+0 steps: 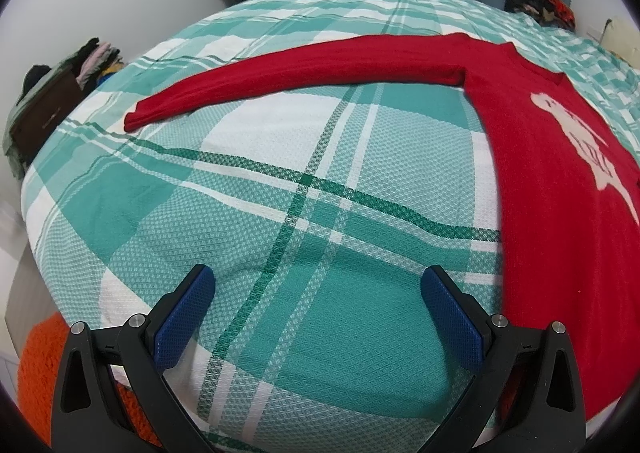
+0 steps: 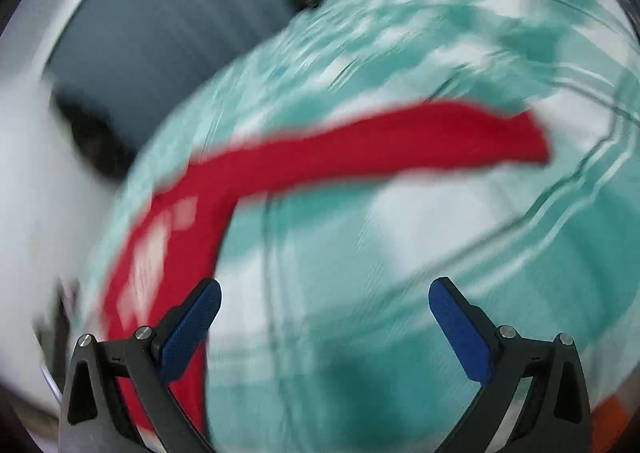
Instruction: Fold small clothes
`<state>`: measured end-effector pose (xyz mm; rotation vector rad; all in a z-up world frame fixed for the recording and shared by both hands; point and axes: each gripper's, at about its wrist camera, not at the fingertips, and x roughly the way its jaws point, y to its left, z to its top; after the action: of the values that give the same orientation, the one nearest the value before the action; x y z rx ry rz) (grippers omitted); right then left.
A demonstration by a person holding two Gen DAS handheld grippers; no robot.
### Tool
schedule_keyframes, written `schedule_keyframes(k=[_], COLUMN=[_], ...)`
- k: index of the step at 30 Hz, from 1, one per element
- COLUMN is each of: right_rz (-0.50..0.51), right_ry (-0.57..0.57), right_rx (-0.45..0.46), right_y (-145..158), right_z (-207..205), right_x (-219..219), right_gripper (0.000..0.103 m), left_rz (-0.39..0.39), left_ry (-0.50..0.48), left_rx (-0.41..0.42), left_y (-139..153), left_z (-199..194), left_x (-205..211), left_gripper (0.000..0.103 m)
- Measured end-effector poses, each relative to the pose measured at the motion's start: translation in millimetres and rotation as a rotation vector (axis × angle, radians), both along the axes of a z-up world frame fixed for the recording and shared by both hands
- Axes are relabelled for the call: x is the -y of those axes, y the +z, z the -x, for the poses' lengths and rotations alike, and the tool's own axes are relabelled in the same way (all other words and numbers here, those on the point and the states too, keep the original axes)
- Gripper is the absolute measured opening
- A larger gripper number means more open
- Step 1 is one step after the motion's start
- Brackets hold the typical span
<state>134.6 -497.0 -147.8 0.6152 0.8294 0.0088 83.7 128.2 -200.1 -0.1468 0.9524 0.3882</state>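
My left claw (image 1: 318,317) and right claw (image 2: 325,327) are both released, grasping nothing. The red sweater (image 1: 552,181) lies flat on the checked bed (image 1: 280,213), sleeves extended sideways; the right view is blurred, so that sleeve's (image 2: 380,145) lie is approximate.

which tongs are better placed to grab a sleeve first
Probably left: left tongs are open, steady, with the sleeve lying flat ahead. Right tongs are open too, but their view is blurred.
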Motion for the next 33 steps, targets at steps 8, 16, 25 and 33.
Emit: schedule_keyframes(k=[8, 16, 25, 33], right_rz=[-0.473, -0.088, 0.062, 0.02], right_ry=[-0.374, -0.352, 0.204, 0.697], right_rx=[-0.049, -0.149, 0.178, 0.204], right_y=[-61.5, -29.2, 151.4, 171.8], right_z=[-46.2, -104.6, -199.4, -223.1], right_x=[117.3, 111.7, -50.8, -283.1], right_gripper=[0.07, 0.008, 0.006, 0.017], left_rz=[-0.005, -0.004, -0.003, -0.001], left_ry=[0.001, -0.002, 0.004, -0.002], left_rx=[0.002, 0.005, 0.0, -0.002], left_y=[-0.8, -1.7, -1.4, -1.2], left_z=[-0.5, -0.8, -1.5, -0.9], left_x=[0.0, 0.1, 0.6, 0.1], left_gripper=[0.102, 0.102, 0.103, 0.102])
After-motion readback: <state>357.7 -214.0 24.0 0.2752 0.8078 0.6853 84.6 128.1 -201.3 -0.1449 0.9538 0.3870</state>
